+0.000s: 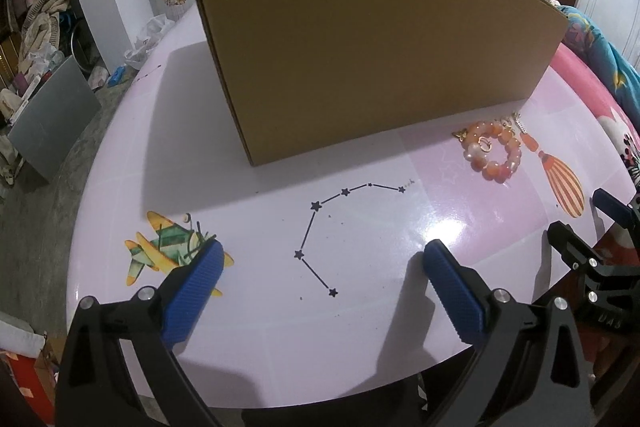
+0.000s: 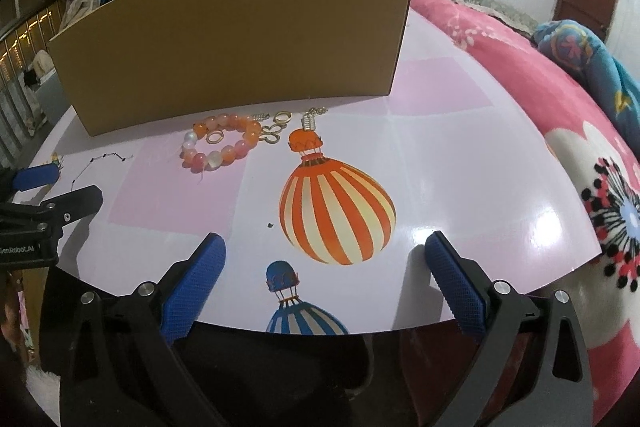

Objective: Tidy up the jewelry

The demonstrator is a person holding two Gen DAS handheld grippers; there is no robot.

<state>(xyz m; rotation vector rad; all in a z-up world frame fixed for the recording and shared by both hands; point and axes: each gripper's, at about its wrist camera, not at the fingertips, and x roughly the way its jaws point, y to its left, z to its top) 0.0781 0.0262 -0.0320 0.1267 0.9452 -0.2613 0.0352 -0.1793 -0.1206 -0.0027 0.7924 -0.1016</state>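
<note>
An orange and pink bead bracelet [image 2: 221, 146] lies on the pale table [image 2: 460, 163] just in front of a brown cardboard box [image 2: 236, 39]. Small gold rings and charms [image 2: 280, 125] lie beside the bracelet, one ring inside its loop. In the left wrist view the bracelet [image 1: 493, 151] is at the right, beside the box [image 1: 372, 39]. My left gripper [image 1: 323, 261] is open and empty over the star print on the table. My right gripper [image 2: 325, 255] is open and empty over the printed orange balloon, well short of the jewelry.
The table bears printed balloons, a plane and a star line. A pink flowered blanket [image 2: 600, 195] lies to the right of the table. Clutter and a grey panel [image 1: 52, 119] stand on the floor at the left. The right gripper's body [image 1: 592, 259] shows in the left wrist view.
</note>
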